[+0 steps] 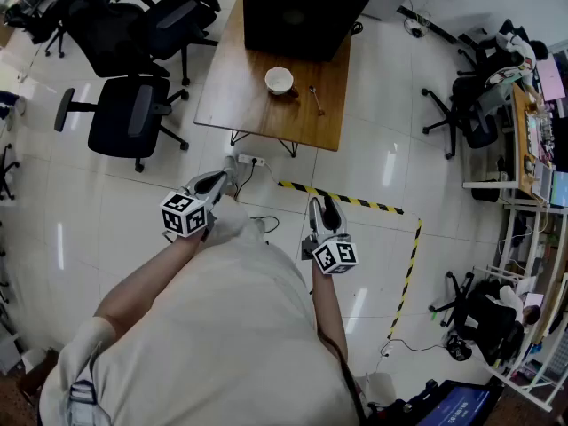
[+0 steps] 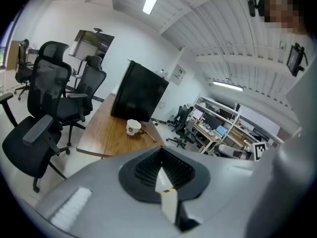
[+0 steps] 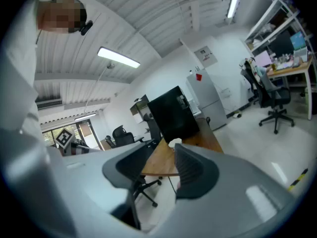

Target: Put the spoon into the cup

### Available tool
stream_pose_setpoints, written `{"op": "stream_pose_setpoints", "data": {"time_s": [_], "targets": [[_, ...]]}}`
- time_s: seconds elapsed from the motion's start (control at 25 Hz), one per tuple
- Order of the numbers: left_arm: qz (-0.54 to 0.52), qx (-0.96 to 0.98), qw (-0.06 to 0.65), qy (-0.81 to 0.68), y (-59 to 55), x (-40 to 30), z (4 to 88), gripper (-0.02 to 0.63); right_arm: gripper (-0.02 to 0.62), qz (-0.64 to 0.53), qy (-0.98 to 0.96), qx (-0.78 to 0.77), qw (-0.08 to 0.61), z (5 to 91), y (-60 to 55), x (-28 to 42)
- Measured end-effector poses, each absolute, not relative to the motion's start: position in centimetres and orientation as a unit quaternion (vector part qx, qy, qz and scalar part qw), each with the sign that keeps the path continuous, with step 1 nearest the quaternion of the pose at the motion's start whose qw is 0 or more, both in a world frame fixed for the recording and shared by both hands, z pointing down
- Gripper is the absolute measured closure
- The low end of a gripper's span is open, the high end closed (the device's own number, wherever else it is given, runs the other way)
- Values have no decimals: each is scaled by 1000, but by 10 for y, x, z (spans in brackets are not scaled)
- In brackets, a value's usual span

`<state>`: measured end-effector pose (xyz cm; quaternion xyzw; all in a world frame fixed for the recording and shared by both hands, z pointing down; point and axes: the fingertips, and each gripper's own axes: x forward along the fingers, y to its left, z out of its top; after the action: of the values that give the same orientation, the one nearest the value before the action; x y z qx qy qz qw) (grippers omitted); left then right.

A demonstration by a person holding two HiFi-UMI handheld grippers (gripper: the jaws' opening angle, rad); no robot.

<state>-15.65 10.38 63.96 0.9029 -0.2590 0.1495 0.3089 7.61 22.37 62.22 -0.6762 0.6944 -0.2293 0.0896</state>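
In the head view, the cup [image 1: 279, 80] stands on the wooden table [image 1: 231, 96] at the far side of the room. The spoon [image 1: 315, 98] lies just right of the cup on the tabletop, apart from it. A black box [image 1: 306, 7] sits at the table's far end, and office chairs [image 1: 133, 118] stand to the left. Both grippers are held near the person's body, well apart from the table. The left gripper [image 1: 224, 182] and the right gripper [image 1: 321, 206] both point toward the table. Striped floor tape [image 1: 342, 200] runs just beyond the right gripper.

In the left gripper view, the left gripper [image 2: 161, 163] has its jaws pressed together with nothing between them. The cup [image 2: 132, 127] and the spoon [image 2: 149, 136] lie far ahead on the table [image 2: 99, 135], the spoon to the cup's right.

In the right gripper view, the right gripper [image 3: 166, 153] has its jaws spread apart and holds nothing. The cup [image 3: 175, 143] shows far off through the gap, on the table [image 3: 161, 165] in front of the box [image 3: 173, 114]. The spoon cannot be made out here.
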Motion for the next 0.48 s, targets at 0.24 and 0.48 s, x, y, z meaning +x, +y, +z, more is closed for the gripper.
{"op": "stream_pose_setpoints", "data": {"time_s": [0.24, 0.48], "targets": [[159, 927, 270, -206, 69, -107, 623, 606, 424, -242, 659, -708, 76, 627, 187, 125], [169, 935, 259, -175, -9, -87, 617, 606, 425, -265, 644, -717, 30, 637, 128, 131]]}}
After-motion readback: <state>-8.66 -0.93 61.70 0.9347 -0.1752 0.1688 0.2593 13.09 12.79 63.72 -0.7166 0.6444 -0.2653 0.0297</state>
